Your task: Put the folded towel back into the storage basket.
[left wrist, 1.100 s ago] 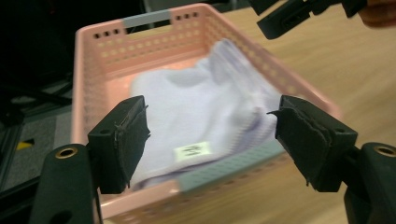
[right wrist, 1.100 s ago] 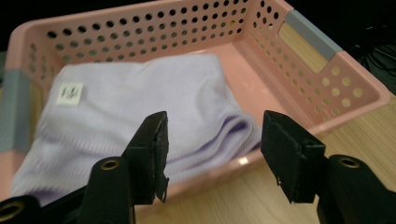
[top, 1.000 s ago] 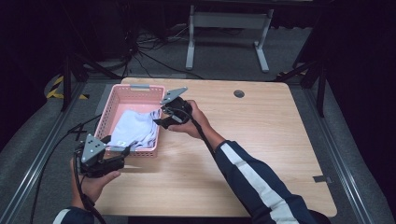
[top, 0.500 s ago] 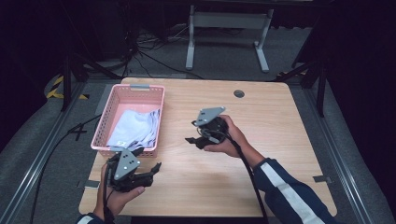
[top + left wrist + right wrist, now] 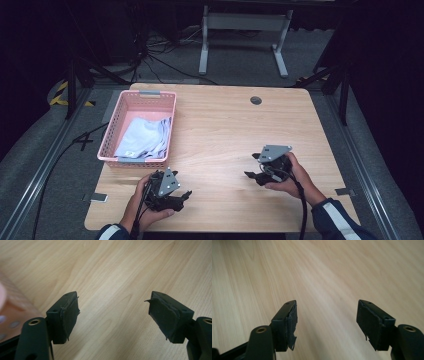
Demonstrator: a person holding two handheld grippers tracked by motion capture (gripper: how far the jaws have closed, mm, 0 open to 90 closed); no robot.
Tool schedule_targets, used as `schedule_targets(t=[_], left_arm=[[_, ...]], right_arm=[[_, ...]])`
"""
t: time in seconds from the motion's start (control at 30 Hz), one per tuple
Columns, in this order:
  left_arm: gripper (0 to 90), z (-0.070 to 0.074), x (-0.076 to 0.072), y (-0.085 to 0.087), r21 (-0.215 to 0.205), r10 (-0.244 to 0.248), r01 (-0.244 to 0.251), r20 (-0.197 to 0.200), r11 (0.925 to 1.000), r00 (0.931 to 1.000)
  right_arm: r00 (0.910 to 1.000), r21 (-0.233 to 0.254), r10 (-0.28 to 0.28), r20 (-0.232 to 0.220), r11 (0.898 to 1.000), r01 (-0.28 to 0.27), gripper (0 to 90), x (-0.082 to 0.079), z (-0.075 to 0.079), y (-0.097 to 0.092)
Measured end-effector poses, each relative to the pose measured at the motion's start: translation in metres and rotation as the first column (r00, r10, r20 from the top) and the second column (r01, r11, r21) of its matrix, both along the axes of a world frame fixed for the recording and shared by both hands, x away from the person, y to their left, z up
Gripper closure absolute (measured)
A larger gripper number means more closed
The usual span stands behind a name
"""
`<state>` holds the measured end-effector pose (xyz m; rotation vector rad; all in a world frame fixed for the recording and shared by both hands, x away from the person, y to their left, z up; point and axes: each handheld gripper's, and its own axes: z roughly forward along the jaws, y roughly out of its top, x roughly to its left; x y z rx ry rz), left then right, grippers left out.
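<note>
We hold both grippers low over the wooden table's (image 5: 220, 130) near edge, jaws spread wide and empty; the right gripper (image 5: 253, 176) has just been opening, nothing between its pads. The folded pale-blue cloth (image 5: 142, 139) lies in the pink perforated plastic basket (image 5: 111, 134) at the left edge, just beyond the left gripper (image 5: 185, 195), the nearer one.

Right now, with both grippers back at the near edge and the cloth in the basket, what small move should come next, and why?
Probably none beyond resting both grippers on the table. The pale cloth lies inside the pink basket, the left gripper and right gripper stand open with nothing between their jaws, both well clear of the basket, so the work looks finished.
</note>
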<state>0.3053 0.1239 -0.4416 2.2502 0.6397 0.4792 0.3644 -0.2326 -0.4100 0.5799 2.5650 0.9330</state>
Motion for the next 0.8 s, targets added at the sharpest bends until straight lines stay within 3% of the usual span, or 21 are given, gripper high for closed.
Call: schedule_targets(t=[0.17, 0.3, 0.33, 0.43, 0.53, 0.57, 0.6, 0.63, 0.67, 0.73, 0.8], left_arm=[[24.2, -0.012, 0.007, -0.009, 0.018, -0.042, 0.043, -0.043, 0.9989, 0.9982], [23.8, -0.016, 0.011, -0.014, 0.020, -0.070, 0.072, -0.059, 0.9972, 0.9958], [23.9, -0.017, 0.012, -0.015, 0.023, -0.079, 0.081, -0.074, 0.9965, 0.9942], [23.7, -0.022, 0.015, -0.019, 0.021, -0.092, 0.095, -0.090, 0.9953, 0.9916], [23.2, -0.027, 0.017, -0.022, 0.033, -0.109, 0.113, -0.105, 0.9930, 0.9884], [21.8, -0.030, 0.018, -0.024, 0.018, -0.120, 0.123, -0.105, 0.9923, 0.9872], [21.8, -0.030, 0.018, -0.024, 0.018, -0.120, 0.123, -0.105, 0.9923, 0.9872], [21.6, -0.033, 0.020, -0.024, -0.016, -0.122, 0.121, -0.123, 0.9925, 0.9848], [21.1, -0.033, 0.020, -0.024, -0.016, -0.122, 0.121, -0.123, 0.9925, 0.9848], [20.8, -0.037, 0.022, -0.024, -0.061, -0.123, 0.115, -0.142, 0.9915, 0.9823], [18.4, -0.036, 0.023, -0.025, -0.055, -0.125, 0.119, -0.137, 0.9914, 0.9826]], right_arm=[[0.9969, 0.014, -0.077, -0.012, 0.997, 0.077, 32.6, -0.016, -0.020, -0.039], [0.9942, 0.040, -0.103, -0.030, 0.994, 0.105, 32.1, -0.025, -0.030, -0.058], [0.9924, 0.042, -0.117, -0.037, 0.992, 0.119, 31.3, -0.033, -0.038, -0.072], [0.9880, 0.056, -0.143, -0.058, 0.988, 0.147, 31.1, -0.037, -0.043, -0.082], [0.9759, 0.091, -0.202, -0.083, 0.974, 0.209, 30.8, -0.041, -0.051, -0.100], [0.9705, 0.127, -0.217, -0.106, 0.965, 0.229, 30.2, -0.043, -0.054, -0.109], [0.9705, 0.127, -0.217, -0.106, 0.965, 0.229, 30.2, -0.043, -0.054, -0.109], [0.9642, 0.149, -0.247, -0.096, 0.954, 0.259, 30.0, -0.046, -0.056, -0.117], [0.9642, 0.149, -0.247, -0.096, 0.954, 0.259, 30.0, -0.046, -0.056, -0.117], [0.9591, 0.167, -0.268, -0.091, 0.945, 0.280, 29.9, -0.048, -0.058, -0.123], [0.9550, 0.157, -0.286, -0.080, 0.942, 0.295, 26.8, -0.048, -0.058, -0.124]])
